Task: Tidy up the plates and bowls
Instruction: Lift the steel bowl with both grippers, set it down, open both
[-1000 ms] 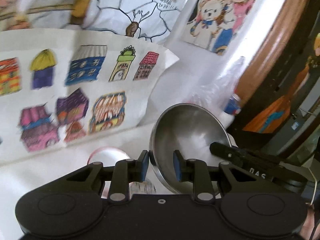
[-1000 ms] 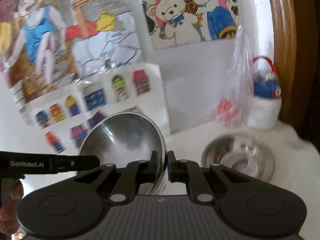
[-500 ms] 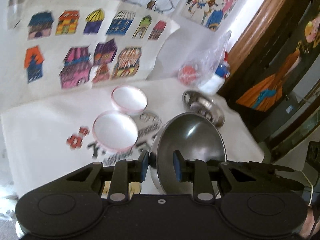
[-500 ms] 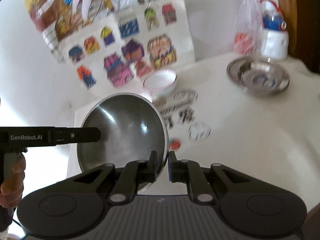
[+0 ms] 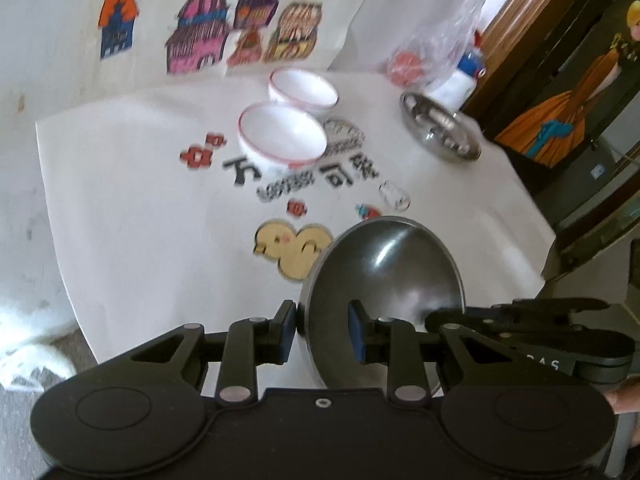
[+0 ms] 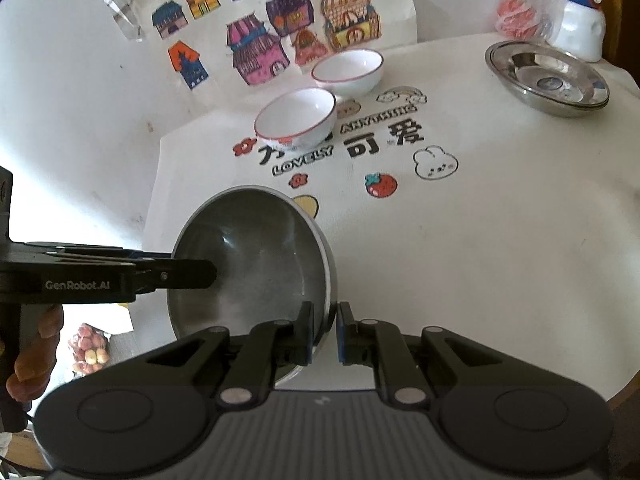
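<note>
Two grippers' fingers (image 6: 306, 330) straddle the steel bowl's (image 6: 256, 256) rim.

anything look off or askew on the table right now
Nothing is spilled or visibly damaged. The one odd thing is the steel bowl: it is tipped up on edge above the table, gripped at opposite rims by the left hand-held gripper and the right hand-held gripper. Both white bowls sit upright.

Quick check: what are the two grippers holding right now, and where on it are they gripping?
Both hold the same steel bowl by its rim, on opposite sides: the right gripper is pinched on the near-right edge, and the left gripper straddles the other edge, looser.
</note>
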`<state>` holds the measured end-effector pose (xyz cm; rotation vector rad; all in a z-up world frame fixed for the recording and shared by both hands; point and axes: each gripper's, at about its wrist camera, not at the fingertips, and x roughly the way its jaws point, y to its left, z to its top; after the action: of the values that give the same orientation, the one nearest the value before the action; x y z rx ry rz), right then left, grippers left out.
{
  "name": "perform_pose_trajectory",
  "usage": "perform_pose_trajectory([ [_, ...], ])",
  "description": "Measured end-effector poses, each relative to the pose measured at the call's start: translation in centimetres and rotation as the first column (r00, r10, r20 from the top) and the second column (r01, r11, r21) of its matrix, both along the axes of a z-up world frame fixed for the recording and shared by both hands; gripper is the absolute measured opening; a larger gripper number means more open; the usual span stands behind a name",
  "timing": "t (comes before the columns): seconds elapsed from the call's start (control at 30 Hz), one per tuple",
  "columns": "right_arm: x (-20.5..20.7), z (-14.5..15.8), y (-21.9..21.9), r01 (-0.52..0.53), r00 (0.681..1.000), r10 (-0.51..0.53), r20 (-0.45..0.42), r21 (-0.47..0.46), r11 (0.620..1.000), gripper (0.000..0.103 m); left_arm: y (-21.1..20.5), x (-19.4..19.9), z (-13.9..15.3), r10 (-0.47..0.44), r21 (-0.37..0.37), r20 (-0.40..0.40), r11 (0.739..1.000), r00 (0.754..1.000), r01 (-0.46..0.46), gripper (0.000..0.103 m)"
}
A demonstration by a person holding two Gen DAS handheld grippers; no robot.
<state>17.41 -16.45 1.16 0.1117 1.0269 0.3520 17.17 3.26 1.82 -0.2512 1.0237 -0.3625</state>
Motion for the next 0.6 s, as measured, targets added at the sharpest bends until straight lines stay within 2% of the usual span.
perform_pose_trajectory([
  [0.33,0.8,-0.3,0.1,-0.012,1.0,0.012,-0.003,-0.009,1.0,0.015,-0.3,0.5,-1.0,-0.012,0.025,-0.029,1.0,0.999,0.013,0.029],
  [0.53,1.1,-0.3,0.1,-0.012,1.0,0.013,0.017,-0.025,1.0,0.021,-0.2,0.7,-1.1,-0.014,0.02,-0.025,1.0,1.0,0.014,0.029],
  [0.57,1.2,-0.2,0.1,-0.01,1.0,0.011,0.025,-0.03,1.0,0.024,-0.2,0.7,-1.1,-0.01,0.021,-0.02,1.0,1.0,0.011,0.03],
  [0.6,1.2,0.0,0.1,-0.009,0.999,0.01,0.034,-0.034,0.999,0.027,-0.1,0.8,-1.1,-0.009,0.027,-0.012,1.0,1.0,0.009,0.036],
])
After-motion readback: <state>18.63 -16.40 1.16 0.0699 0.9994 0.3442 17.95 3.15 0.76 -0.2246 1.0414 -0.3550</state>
